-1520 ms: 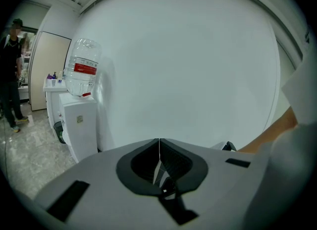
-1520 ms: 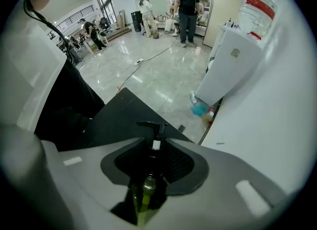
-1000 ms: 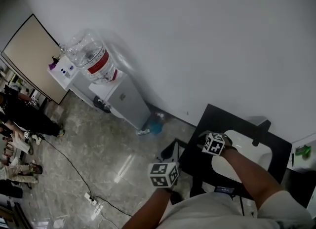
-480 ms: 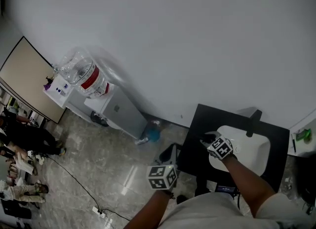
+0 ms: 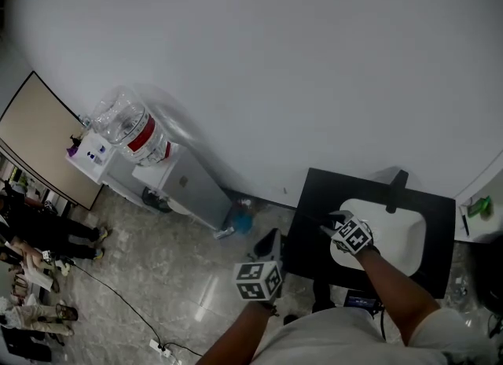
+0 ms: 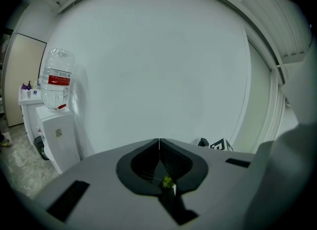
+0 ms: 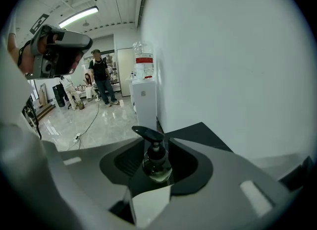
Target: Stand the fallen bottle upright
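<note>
Right claw (image 7: 154, 143): jaws opening, bottle (image 7: 157, 167) between them, over the black tabletop (image 5: 314, 198) at the white basin's (image 5: 397, 234) left rim.
Bottle: pump type, upright, pump head up.
Left claw (image 6: 159, 142): jaws together, nothing between, held off the tabletop's left edge.

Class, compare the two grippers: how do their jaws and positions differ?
Left gripper: jaws together, empty; right gripper: jaws opening, upright pump bottle between them. Left hangs over the floor; right over the black counter. Both carry marker cubes.
</note>
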### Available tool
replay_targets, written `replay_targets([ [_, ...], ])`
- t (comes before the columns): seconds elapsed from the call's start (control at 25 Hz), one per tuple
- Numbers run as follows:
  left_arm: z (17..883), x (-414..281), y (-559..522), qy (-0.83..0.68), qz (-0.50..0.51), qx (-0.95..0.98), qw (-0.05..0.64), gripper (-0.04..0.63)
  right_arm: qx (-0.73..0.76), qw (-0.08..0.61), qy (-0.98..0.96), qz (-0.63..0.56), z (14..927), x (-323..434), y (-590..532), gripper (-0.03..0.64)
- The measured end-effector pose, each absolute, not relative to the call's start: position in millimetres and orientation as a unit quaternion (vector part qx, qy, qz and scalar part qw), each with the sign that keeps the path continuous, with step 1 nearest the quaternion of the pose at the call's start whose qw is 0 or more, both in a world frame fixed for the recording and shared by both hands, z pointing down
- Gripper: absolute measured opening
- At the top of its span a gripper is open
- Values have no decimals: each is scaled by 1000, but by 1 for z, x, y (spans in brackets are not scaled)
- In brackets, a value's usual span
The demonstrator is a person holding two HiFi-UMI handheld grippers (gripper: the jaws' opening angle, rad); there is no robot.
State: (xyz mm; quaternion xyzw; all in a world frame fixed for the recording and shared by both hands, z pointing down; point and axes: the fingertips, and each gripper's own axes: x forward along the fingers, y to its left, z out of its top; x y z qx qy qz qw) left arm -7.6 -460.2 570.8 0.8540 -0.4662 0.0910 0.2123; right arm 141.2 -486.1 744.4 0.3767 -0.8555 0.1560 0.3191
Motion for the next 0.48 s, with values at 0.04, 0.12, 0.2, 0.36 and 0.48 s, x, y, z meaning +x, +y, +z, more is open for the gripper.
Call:
replay_targets([
  [0.04,568,-7,-459,-464,90,856,209,9,381,318,-854,157,742,143,-482,135],
  [0.12,562,-6,-454,-458,87,861,203,9,394,312,-850,158,736,149,-474,135],
  [0.2,555,-5,-447,-451,86,867,193,9,409,297,-848,158,720,151,-464,135],
  [0.36,535,-2,-438,-441,72,878,175,9,431,251,-855,144,669,142,-450,133],
  [0.48,514,-2,-431,-436,55,884,162,9,449,192,-861,145,616,131,-438,117],
])
